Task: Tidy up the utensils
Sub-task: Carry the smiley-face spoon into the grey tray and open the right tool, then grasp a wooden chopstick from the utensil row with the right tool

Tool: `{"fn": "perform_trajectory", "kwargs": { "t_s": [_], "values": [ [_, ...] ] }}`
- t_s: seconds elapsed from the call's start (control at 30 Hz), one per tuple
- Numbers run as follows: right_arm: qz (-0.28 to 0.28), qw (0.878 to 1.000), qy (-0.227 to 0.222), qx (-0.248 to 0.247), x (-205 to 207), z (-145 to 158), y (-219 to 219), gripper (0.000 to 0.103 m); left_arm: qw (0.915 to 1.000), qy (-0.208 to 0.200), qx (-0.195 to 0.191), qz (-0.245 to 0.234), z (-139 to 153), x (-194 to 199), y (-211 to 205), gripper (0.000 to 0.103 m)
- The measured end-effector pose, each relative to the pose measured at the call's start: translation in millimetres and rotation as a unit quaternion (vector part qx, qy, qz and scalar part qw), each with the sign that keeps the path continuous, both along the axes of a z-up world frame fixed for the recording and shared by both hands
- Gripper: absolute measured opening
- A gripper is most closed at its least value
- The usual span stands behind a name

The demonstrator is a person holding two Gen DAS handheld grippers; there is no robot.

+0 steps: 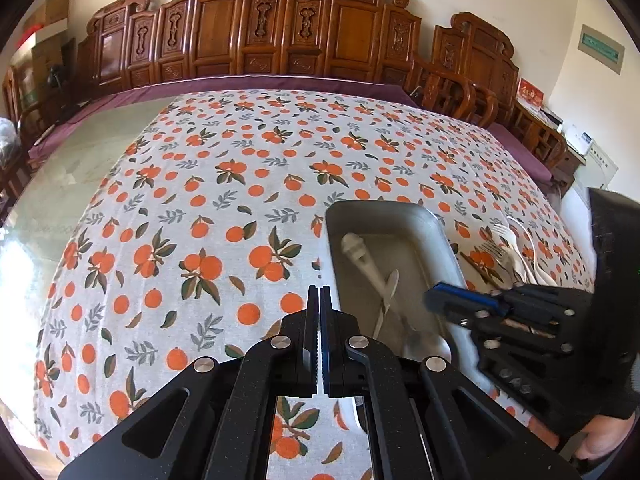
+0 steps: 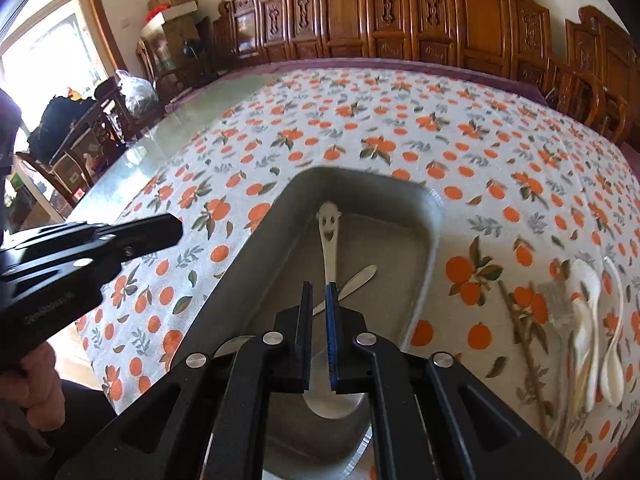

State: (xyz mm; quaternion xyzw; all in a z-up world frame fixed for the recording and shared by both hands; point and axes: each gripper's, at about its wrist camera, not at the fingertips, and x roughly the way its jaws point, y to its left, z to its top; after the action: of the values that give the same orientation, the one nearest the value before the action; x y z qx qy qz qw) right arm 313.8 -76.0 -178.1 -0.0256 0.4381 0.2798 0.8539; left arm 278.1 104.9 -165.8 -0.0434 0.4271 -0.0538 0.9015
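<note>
A big table is covered with a white cloth that has oranges and leaves printed all over it. On the cloth sits a grey metal tray with tall sides. Inside the tray lies a steel spoon with a smiley face cut into the end of its handle, and its round bowl is at the near end. A second steel utensil lies under it, crossing it at a slant; I cannot tell what kind it is. The right gripper hangs over the tray just above the spoon's handle. Its two fingers are almost closed, with only a thin gap, and nothing is held between them. The left gripper is over the cloth just beside the tray, on its left. Its fingers are pressed tight together and hold nothing. More utensils lie on the cloth to the right of the tray: white plastic spoons, a metal fork and wooden chopsticks. Carved wooden chairs stand behind the table.
</note>
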Motion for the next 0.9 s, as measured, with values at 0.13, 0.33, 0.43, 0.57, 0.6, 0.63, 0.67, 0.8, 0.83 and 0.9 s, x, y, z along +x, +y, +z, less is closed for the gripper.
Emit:
{"fn": "perform_trajectory", "kwargs": {
  "t_s": [0.13, 0.33, 0.43, 0.57, 0.6, 0.63, 0.67, 0.8, 0.83, 0.9],
  "values": [
    [-0.011, 1.0, -0.026, 0.0, -7, 17, -39, 0.008, 0.9999, -0.005, -0.004, -0.012, 2, -1, -14, 0.0],
    [-0.049, 0.997, -0.054, -0.033, -8, 30, -109, 0.008, 0.9991, -0.015, -0.012, -0.038, 8, -2, -43, 0.029],
    [-0.066, 0.995, -0.053, -0.043, -7, 25, -137, 0.008, 0.9985, -0.016, -0.013, -0.051, 9, -2, -59, 0.046],
    [-0.075, 0.995, -0.041, -0.052, -11, 8, -161, 0.008, 0.9977, -0.012, -0.006, -0.067, 6, -1, -82, 0.062],
    [-0.074, 0.995, -0.037, -0.053, -12, 2, -164, 0.008, 0.9974, -0.014, -0.005, -0.07, 7, -2, -87, 0.063],
    [-0.073, 0.995, -0.034, -0.054, -13, -3, -165, 0.008, 0.9971, -0.016, -0.003, -0.075, 7, -2, -91, 0.065],
    [-0.072, 0.995, -0.031, -0.054, -15, -9, -165, 0.008, 0.9967, -0.017, -0.002, -0.079, 8, -3, -96, 0.067],
    [-0.067, 0.996, -0.012, -0.049, -20, -32, -163, 0.008, 0.9961, -0.018, -0.002, -0.086, 9, -6, -106, 0.077],
    [-0.065, 0.997, -0.01, -0.052, -20, -36, -161, 0.008, 0.9961, -0.018, -0.001, -0.087, 9, -7, -108, 0.078],
    [-0.06, 0.996, -0.011, -0.061, -22, -41, -158, 0.008, 0.9959, -0.019, 0.0, -0.088, 11, -8, -111, 0.078]
  ]
}}
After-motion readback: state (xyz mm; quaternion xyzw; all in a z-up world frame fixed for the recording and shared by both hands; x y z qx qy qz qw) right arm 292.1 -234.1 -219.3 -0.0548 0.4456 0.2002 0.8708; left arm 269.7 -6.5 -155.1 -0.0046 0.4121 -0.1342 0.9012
